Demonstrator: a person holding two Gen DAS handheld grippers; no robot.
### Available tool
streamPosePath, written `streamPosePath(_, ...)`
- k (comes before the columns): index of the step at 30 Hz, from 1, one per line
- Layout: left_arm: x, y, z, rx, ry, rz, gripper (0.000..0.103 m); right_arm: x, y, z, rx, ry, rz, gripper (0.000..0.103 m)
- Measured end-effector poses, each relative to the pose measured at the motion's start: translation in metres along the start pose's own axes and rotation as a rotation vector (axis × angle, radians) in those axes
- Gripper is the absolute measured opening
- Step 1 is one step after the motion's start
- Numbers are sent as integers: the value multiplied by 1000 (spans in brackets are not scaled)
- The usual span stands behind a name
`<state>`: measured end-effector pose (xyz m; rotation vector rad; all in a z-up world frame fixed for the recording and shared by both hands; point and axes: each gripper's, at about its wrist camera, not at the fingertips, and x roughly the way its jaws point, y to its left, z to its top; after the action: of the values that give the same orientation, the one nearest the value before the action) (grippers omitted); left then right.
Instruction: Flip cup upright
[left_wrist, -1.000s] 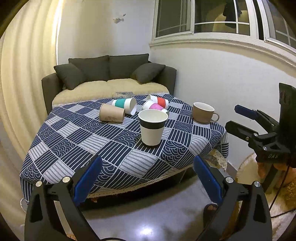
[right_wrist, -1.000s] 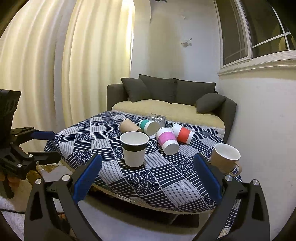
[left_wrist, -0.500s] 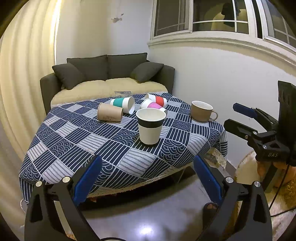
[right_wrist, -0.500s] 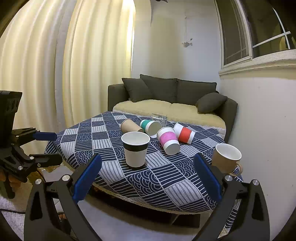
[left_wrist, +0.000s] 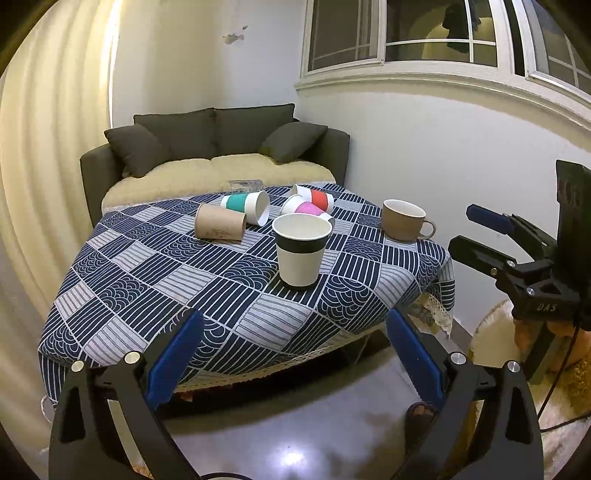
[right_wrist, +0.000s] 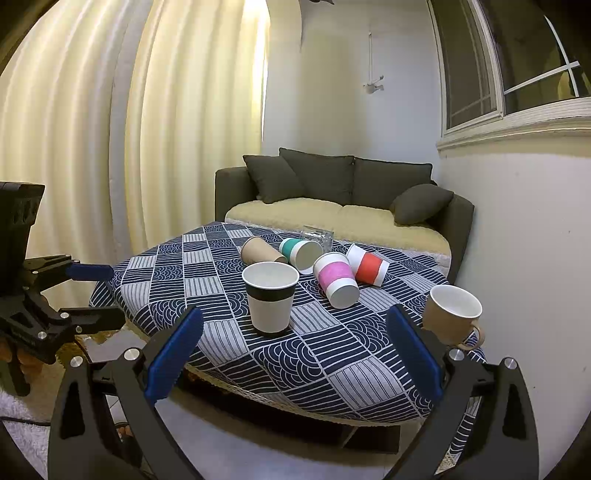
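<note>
Left gripper (left_wrist: 293, 341): spread wide, holding nothing, hanging off the near edge of the table, well short of every cup.
Right gripper (right_wrist: 293, 341): also spread wide with nothing between its blue pads, off the near edge; seen side-on at the right of the left wrist view.
Table (left_wrist: 125, 295): covered in a navy and grey patterned cloth that hangs over its edges.
Black-banded cup (left_wrist: 301, 249): white paper cup standing upright, mouth up, nearest the grippers and about centred between each pair of fingers.
Brown cup (left_wrist: 220, 228): plain kraft paper cup lying on its side behind and left of the banded cup.
Teal cup (left_wrist: 246, 206): on its side just behind the brown cup, open mouth facing the near right.
Pink cup (right_wrist: 336, 280): on its side behind the banded cup, base toward the right wrist camera; partly hidden by the banded cup in the left wrist view.
Red cup (right_wrist: 367, 266): on its side just beside the pink cup, farther back.
Mug (left_wrist: 404, 220): tan ceramic mug upright near the table's right edge, handle to the right.
Glass dish (right_wrist: 317, 236): small clear piece at the far edge; details too small to tell.
Sofa (left_wrist: 221, 147): dark, with cushions and a cream throw, right behind the table.
</note>
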<state>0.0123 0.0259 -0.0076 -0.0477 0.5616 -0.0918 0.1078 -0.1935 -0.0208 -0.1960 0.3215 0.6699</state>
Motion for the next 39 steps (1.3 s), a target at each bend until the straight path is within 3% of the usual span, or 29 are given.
streamPosePath(39, 2, -2, 0, 7, 10, -1, 96, 3, 1, -1, 2, 13, 3, 98)
